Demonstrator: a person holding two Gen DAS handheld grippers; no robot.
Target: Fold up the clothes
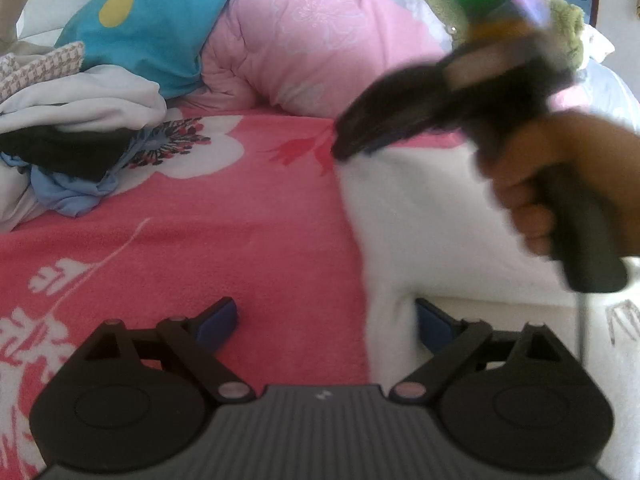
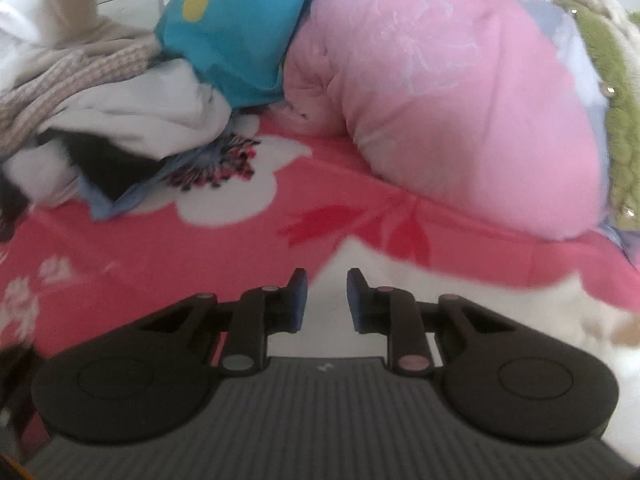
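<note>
A white garment (image 1: 424,216) lies flat on the pink flowered bed cover (image 1: 224,232). My left gripper (image 1: 326,322) is wide open, its fingers straddling the garment's left edge near me. My right gripper shows in the left wrist view (image 1: 344,140), blurred, its tips at the garment's far left corner. In the right wrist view the right gripper (image 2: 327,300) has its jaws a little apart over that corner of the white garment (image 2: 460,300), with nothing clearly pinched between them.
A heap of unfolded clothes (image 1: 76,120) lies at the left, also in the right wrist view (image 2: 108,120). A blue pillow (image 1: 160,20) and a pink quilt (image 1: 320,40) lie along the back. A green fleece item (image 2: 616,120) is at the right.
</note>
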